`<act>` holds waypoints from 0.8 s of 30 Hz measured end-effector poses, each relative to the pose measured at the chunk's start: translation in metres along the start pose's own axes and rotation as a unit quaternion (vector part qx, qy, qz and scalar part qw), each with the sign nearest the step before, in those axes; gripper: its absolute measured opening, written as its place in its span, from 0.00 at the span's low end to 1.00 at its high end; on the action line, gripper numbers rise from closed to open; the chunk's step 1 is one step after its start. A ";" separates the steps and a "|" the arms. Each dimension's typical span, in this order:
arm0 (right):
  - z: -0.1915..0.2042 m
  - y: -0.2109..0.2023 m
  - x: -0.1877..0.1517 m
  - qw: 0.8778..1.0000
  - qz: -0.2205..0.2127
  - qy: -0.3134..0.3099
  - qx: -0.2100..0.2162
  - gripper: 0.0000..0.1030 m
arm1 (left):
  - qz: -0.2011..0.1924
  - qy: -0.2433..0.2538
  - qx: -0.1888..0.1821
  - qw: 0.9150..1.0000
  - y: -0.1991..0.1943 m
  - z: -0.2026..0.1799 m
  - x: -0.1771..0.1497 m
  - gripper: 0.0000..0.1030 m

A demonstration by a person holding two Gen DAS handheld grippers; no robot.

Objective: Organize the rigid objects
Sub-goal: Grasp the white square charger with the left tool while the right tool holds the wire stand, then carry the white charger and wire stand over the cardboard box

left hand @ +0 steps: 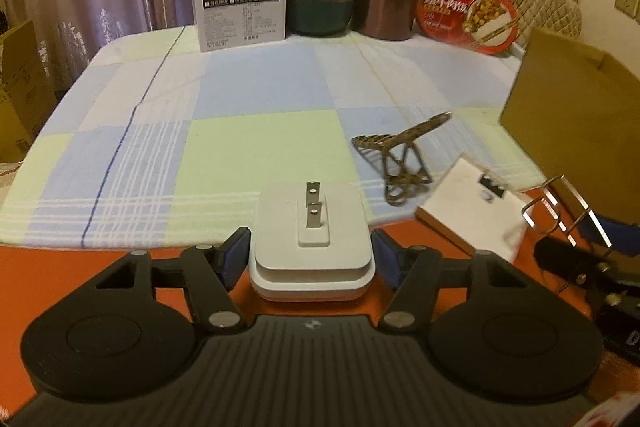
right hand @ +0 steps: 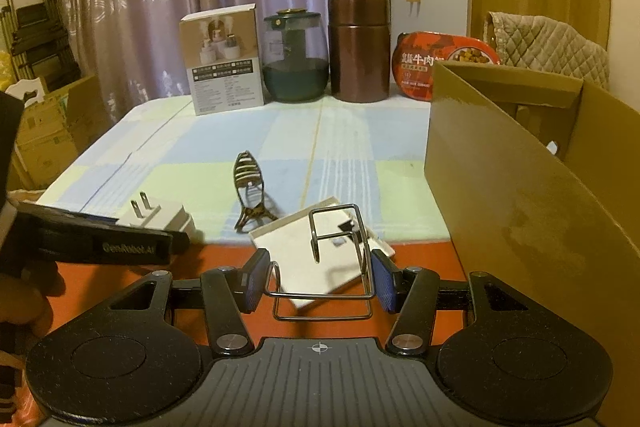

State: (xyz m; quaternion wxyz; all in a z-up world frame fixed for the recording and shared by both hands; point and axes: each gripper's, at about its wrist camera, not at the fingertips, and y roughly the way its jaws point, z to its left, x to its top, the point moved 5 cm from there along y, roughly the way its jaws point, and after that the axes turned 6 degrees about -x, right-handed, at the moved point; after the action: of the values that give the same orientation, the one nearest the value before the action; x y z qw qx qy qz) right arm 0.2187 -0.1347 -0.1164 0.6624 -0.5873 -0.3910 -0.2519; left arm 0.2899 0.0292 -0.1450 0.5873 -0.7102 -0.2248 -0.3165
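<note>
My left gripper [left hand: 312,259] is shut on a white plug adapter [left hand: 312,243] with two metal prongs, held over the orange surface at the table's near edge. It also shows in the right wrist view [right hand: 160,217]. My right gripper [right hand: 318,283] is shut on a bent wire rack [right hand: 336,263], seen in the left wrist view [left hand: 568,211] too. A bronze fish-shaped stand [right hand: 250,191] lies on the checked cloth. A white flat box [right hand: 320,247] lies under the wire rack.
An open cardboard box [right hand: 520,195] stands at the right. At the table's back stand a white product box [right hand: 224,63], a green glass jar [right hand: 294,59], a brown canister [right hand: 360,47] and a red food bowl [right hand: 444,63]. Curtains hang behind.
</note>
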 end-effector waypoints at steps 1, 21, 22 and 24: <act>-0.001 -0.005 -0.001 1.000 0.001 -0.002 0.000 0.49 | -0.002 -0.004 -0.002 1.000 -0.008 -0.002 -0.002 0.59; -0.026 -0.161 0.020 1.000 -0.014 -0.008 -0.006 0.49 | -0.056 -0.031 -0.008 0.998 -0.182 -0.081 -0.025 0.59; -0.030 -0.166 0.022 1.000 -0.017 -0.008 -0.009 0.49 | -0.057 -0.028 -0.010 0.998 -0.187 -0.087 -0.027 0.59; -0.040 -0.176 0.024 1.000 -0.021 -0.003 -0.015 0.49 | -0.057 -0.028 -0.019 0.998 -0.194 -0.100 -0.028 0.59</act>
State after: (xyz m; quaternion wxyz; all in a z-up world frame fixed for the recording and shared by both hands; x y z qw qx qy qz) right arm 0.1016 -0.2025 0.0056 0.6464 -0.5898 -0.4016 -0.2701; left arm 0.1180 -0.0259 -0.0194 0.5482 -0.7161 -0.2750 -0.3332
